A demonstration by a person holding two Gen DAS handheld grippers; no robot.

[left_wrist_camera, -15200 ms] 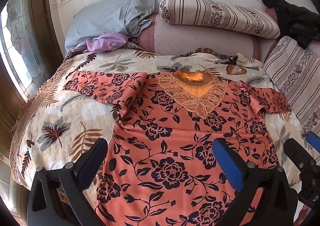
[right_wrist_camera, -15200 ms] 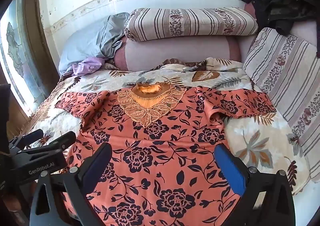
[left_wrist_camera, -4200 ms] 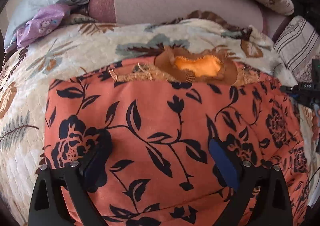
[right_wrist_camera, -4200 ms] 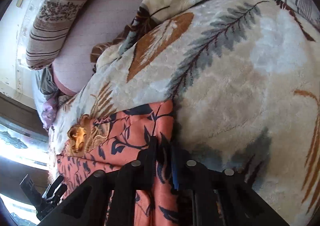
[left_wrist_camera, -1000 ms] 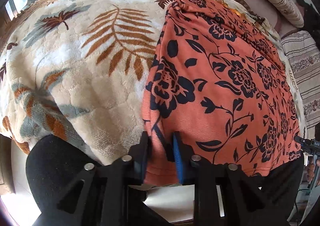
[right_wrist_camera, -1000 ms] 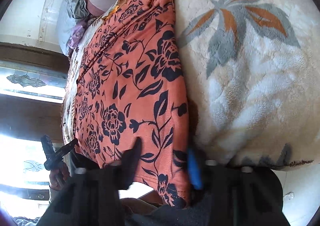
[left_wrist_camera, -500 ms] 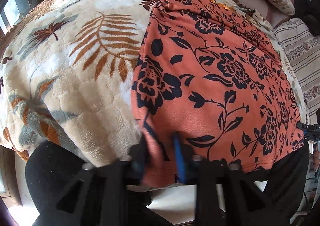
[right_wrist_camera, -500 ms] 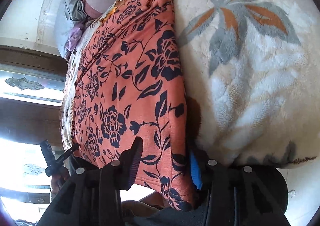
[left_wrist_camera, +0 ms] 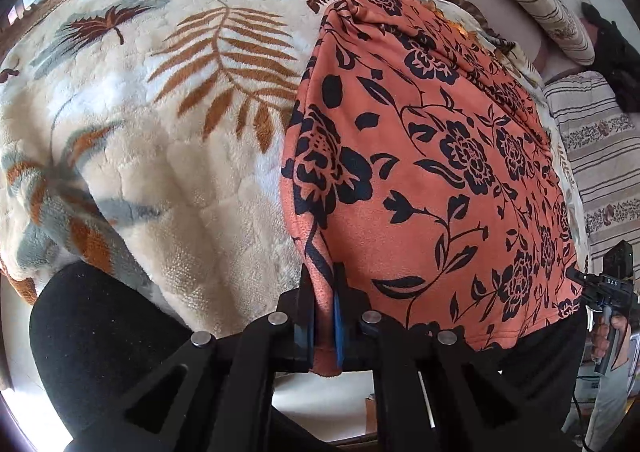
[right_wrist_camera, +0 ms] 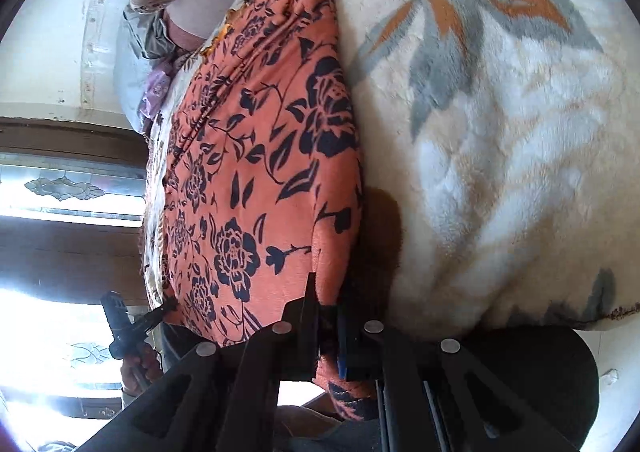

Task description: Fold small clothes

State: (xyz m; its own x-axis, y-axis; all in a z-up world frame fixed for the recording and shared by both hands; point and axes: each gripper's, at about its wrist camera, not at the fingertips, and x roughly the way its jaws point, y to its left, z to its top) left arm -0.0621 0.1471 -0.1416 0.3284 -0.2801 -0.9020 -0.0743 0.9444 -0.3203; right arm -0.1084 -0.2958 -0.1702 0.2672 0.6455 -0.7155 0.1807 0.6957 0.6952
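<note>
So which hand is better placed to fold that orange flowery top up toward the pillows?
Neither alone, probably. The left gripper and the right gripper are each clamped on a bottom corner of the orange top, at its left and right edges, so lifting both together looks best.

an orange-red garment printed with black roses, leaves and vines lies lengthwise on a cream plush blanket patterned with rust and grey fronds, its sides folded in to form a long narrow panel. the near hem hangs over the bed's edge, its two corners gathered and lifted slightly. at the far end, a sliver of orange-gold trim, possibly the neckline, shows near the pillows. from the right wrist view the fabric looks soft and fleecy, with light creases running along its length.
</note>
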